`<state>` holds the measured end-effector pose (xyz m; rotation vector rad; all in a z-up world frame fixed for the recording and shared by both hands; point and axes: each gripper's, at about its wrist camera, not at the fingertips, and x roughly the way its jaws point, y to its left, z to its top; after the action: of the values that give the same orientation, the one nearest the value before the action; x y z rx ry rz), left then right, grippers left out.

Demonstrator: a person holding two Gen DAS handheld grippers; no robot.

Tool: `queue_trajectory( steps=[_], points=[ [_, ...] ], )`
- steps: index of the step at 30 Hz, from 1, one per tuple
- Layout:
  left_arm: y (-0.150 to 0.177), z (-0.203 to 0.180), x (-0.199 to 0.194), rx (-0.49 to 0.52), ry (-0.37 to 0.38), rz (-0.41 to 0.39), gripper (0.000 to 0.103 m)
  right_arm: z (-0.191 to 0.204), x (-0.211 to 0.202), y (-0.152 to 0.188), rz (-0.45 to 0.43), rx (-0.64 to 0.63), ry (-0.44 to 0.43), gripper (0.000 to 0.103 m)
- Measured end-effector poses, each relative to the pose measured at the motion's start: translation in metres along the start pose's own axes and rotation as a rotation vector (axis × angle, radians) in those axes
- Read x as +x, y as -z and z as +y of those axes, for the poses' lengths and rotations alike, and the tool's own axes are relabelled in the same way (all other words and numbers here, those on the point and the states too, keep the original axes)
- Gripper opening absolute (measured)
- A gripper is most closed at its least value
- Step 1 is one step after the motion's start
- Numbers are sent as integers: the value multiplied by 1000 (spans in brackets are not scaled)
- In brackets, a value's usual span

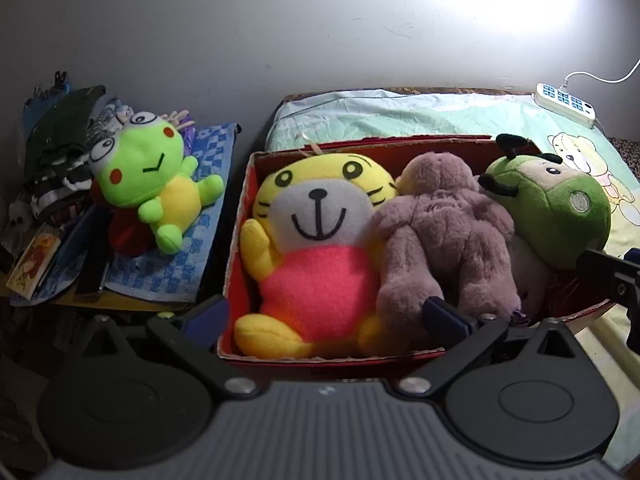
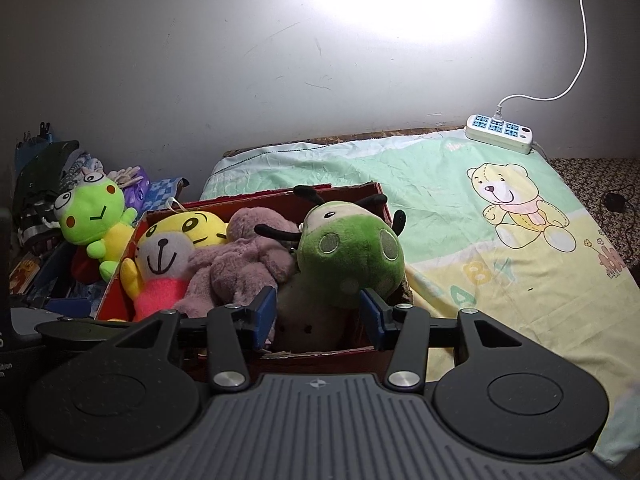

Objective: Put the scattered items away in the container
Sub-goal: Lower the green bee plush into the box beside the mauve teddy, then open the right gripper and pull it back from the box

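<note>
- Along the bottom of the left wrist view, the left gripper (image 1: 326, 318) stands with its jaws spread wide and nothing between the pads (they hover over the near edge of the red box (image 1: 236, 240), apart from the toys).
- Low in the right wrist view, the right gripper (image 2: 318, 314) has its blue pads (image 2: 266, 306) on either side of the pale body of the green bug plush (image 2: 348, 248); the left pad is against it, but whether the right one presses on it I cannot tell.
- Inside the box, filling the centre of the left wrist view, lie the yellow tiger plush (image 1: 316, 236) at the left, the purple plush (image 1: 444, 232) in the middle, face down, and the green bug plush at the right end, its head leaning over the right wall.
- Left of the box, outside it, the green frog plush (image 1: 156, 184) lies on a blue checked cloth (image 1: 188, 256), with a pile of dark clothes (image 1: 64, 148) behind it at the left edge.
- Under and behind the box spreads a pale green sheet (image 2: 460, 220) printed with a bear.
- At the sheet's far corner, in the upper right against the wall (image 2: 200, 60), sits a white power strip (image 2: 500, 132) with a white cable plugged in.
</note>
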<state>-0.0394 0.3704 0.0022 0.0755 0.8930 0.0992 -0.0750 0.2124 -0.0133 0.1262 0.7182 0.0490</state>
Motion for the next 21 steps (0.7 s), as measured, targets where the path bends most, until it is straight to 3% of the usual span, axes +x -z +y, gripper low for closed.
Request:
queue_trajectory(
  steps=[9, 21],
  points=[
    [7, 11, -3, -61, -13, 4, 102, 6, -3, 5, 21, -10, 6, 50],
    [25, 2, -10, -46, -24, 15, 102, 0, -4, 19, 62, 17, 0, 55]
  ],
)
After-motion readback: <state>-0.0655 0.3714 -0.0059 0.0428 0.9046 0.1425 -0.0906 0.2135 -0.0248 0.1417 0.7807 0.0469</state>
